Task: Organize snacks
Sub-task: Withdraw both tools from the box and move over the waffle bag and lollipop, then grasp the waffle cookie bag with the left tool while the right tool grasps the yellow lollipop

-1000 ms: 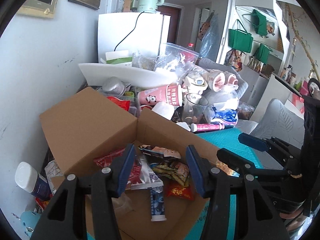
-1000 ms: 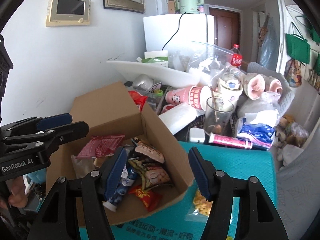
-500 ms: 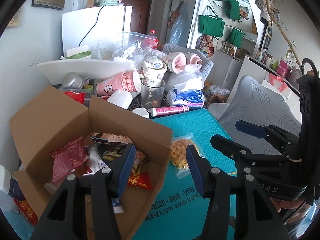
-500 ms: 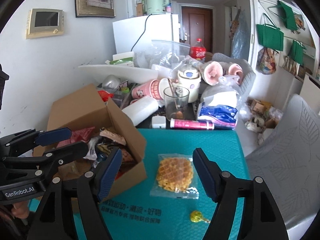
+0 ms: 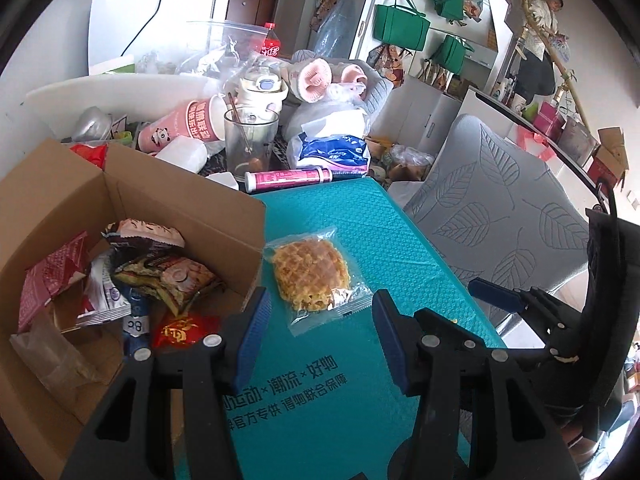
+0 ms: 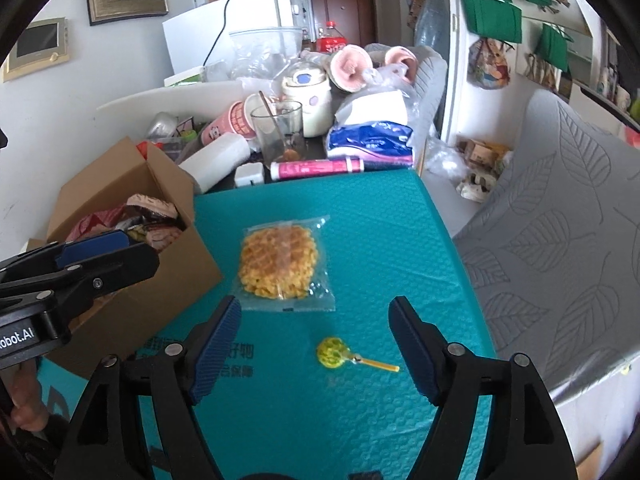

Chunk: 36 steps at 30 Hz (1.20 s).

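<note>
Two handheld grippers are hovering over a teal mat (image 6: 360, 216) laid across a cluttered table. The right gripper (image 6: 314, 344) is tilting down at the mat with its blue-padded jaws spreading wider and nothing between them; a yellow lollipop (image 6: 332, 353) is lying flat on the mat just below the gap, its stick pointing to the right. Just beyond it, a waffle sealed in a clear wrapper (image 6: 280, 266) is resting flat near the middle of the mat, touched by neither gripper.

The left gripper (image 5: 318, 338) is hanging beside its partner, jaws standing apart and pinching nothing, with the near corner of the waffle wrapper (image 5: 316, 276) showing past the gap. To its left an open cardboard box (image 5: 192, 200) is sitting against the mat's edge, already holding a heap of snack packets (image 5: 168, 276), among them a red pouch (image 5: 52, 272) and a small red packet (image 5: 182, 330) near the front wall.

Behind the mat, a pink tube (image 6: 316, 169) is lying on its side along the far edge, in front of a clear glass (image 6: 278, 130) with a stirrer leaning in it and a pink paper cup (image 5: 188, 124) tipped over.
</note>
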Each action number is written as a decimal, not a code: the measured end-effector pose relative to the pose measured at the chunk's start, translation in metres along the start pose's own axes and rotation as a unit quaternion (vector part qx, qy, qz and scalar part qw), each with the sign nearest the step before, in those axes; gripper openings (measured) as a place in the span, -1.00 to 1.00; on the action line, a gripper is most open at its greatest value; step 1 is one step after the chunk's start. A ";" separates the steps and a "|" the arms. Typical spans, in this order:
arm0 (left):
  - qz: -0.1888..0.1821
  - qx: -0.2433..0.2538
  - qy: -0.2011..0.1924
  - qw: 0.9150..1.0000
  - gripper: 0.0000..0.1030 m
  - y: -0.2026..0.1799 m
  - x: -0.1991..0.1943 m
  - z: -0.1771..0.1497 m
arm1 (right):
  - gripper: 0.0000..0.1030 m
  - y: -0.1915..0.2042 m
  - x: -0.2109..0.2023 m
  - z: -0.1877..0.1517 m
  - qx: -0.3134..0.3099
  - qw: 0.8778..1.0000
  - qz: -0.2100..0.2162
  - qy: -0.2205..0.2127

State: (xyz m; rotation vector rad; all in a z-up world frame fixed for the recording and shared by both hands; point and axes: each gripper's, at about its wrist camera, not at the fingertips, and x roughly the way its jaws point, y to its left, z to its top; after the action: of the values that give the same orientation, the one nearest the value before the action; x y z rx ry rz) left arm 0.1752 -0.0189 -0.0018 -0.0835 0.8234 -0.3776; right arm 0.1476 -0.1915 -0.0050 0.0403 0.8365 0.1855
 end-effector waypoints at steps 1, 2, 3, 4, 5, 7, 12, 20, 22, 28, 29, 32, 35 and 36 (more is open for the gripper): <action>0.001 0.002 0.000 1.000 0.00 -0.002 0.001 -0.002 | 0.67 -0.003 0.001 -0.003 0.006 1.000 -0.003 0.000; 0.003 0.003 -0.001 1.000 0.00 -0.004 0.003 -0.004 | 0.68 -0.006 0.003 -0.006 0.013 1.000 -0.008 0.002; 0.004 0.004 0.000 1.000 0.00 -0.006 0.004 -0.005 | 0.68 -0.009 0.006 -0.009 0.020 1.000 -0.014 0.003; 0.005 0.005 0.001 1.000 0.00 -0.007 0.006 -0.008 | 0.68 -0.012 0.009 -0.012 0.025 1.000 -0.018 0.006; 0.005 0.004 0.002 1.000 0.00 -0.008 0.008 -0.009 | 0.69 -0.015 0.013 -0.014 0.029 0.999 -0.025 0.009; 0.006 -0.001 0.006 1.000 0.00 -0.008 0.011 -0.014 | 0.69 -0.020 0.022 -0.020 0.034 0.998 -0.039 0.017; 0.008 -0.018 0.021 1.000 0.00 -0.002 0.020 -0.024 | 0.69 -0.027 0.042 -0.032 0.045 0.998 -0.031 0.033; 0.012 -0.026 0.029 0.999 0.00 0.000 0.030 -0.028 | 0.58 -0.025 0.065 -0.038 0.038 0.997 -0.042 0.053; 0.011 -0.025 0.030 0.999 0.00 0.000 0.033 -0.028 | 0.29 -0.027 0.067 -0.039 0.035 0.997 -0.042 0.055; -0.001 -0.028 0.036 0.999 0.00 -0.006 0.047 -0.023 | -0.37 -0.033 0.067 -0.041 0.033 0.997 -0.032 0.054; -0.003 -0.028 0.038 0.999 0.00 -0.007 0.050 -0.021 | -0.49 -0.035 0.067 -0.041 0.031 0.998 -0.033 0.054; -0.006 -0.026 0.040 0.999 0.00 -0.012 0.062 -0.016 | -0.51 -0.039 0.068 -0.038 0.020 0.998 -0.036 0.056; -0.003 -0.025 0.043 0.999 0.00 -0.019 0.076 -0.011 | -0.51 -0.048 0.070 -0.037 0.018 0.998 -0.037 0.055; 0.000 -0.025 0.044 0.999 0.00 -0.020 0.081 -0.008 | -0.51 -0.051 0.069 -0.037 0.022 0.998 -0.038 0.054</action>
State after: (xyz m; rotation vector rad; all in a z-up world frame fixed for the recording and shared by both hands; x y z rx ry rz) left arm 0.2128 -0.0664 -0.0597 -0.1142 0.9209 -0.3633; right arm 0.1729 -0.2310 -0.0865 0.0412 0.9485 0.0986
